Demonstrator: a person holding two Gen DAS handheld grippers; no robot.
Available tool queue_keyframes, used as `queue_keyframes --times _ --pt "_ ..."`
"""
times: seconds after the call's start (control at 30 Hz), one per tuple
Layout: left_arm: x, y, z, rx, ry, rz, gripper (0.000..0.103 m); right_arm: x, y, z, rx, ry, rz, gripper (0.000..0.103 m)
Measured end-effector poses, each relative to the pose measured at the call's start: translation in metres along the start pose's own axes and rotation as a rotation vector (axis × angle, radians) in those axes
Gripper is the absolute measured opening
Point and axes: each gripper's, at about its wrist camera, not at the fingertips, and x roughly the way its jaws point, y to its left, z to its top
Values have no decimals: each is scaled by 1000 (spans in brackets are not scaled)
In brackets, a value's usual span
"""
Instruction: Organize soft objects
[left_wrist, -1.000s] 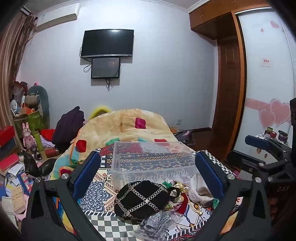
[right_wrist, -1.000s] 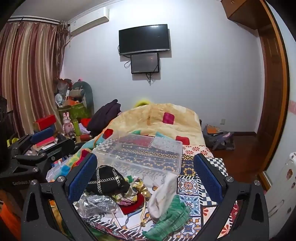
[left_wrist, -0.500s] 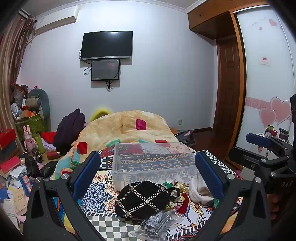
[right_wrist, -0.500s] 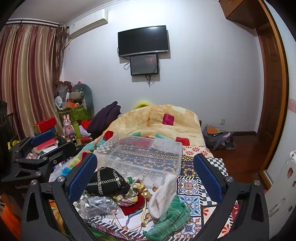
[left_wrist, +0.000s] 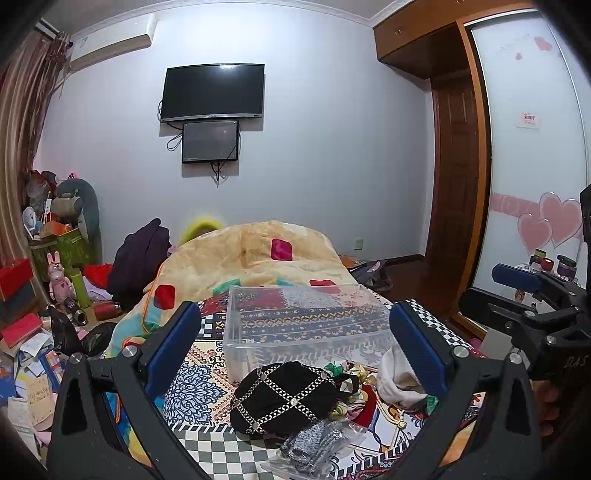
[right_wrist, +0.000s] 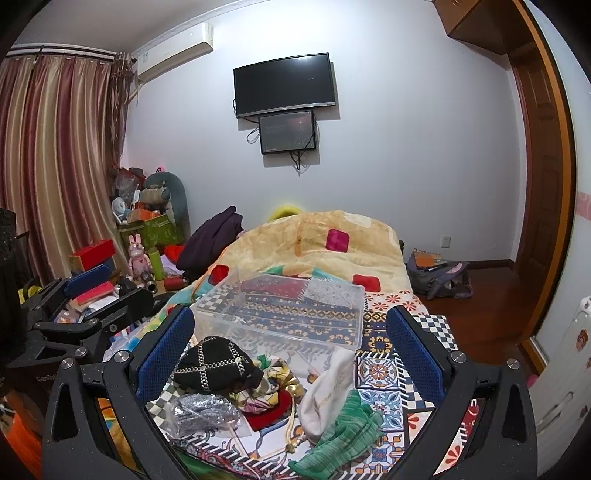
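Bed (right_wrist: 384, 343), patterned cover: bears all items listed.

Clear plastic bin (right_wrist: 280, 314), (left_wrist: 303, 325): open-topped, nothing inside; stands on the cover behind the pile, in front of the bunched yellow quilt (right_wrist: 317, 243).

Soft objects, heaped just before the bin's near wall:
- Black cap with chain lattice (left_wrist: 284, 395), (right_wrist: 216, 363), left side of pile, nearest the bin's left corner.
- Silver glittery item in clear bag (right_wrist: 201, 410), in front of the cap.
- Floral scarf (right_wrist: 275, 373) and red cloth (right_wrist: 267, 408), mid-pile, partly under the cap.
- White sock (right_wrist: 325, 391), right of centre, upper end close to the bin wall.
- Green knit piece (right_wrist: 343, 439), nearest the camera, touching the sock.

Left gripper (left_wrist: 295, 354): fingers spread wide, holding nothing, above the pile.
Right gripper (right_wrist: 290, 354): likewise spread and unladen, framing the same pile; its side shows at the left view's right edge.

Surroundings: wall television (right_wrist: 284, 85) with smaller screen (right_wrist: 288, 132) below; striped curtain (right_wrist: 55, 166); clutter of boxes and toys by the bed's left side, contents hard to make out; backpack (right_wrist: 439, 277) on the floor.
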Motion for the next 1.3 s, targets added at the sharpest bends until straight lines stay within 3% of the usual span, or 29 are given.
queue_keyframes --times 1.3 --pt "-2 -1 2 -1 -4 3 103 -5 4 -2 6 -23 14 103"
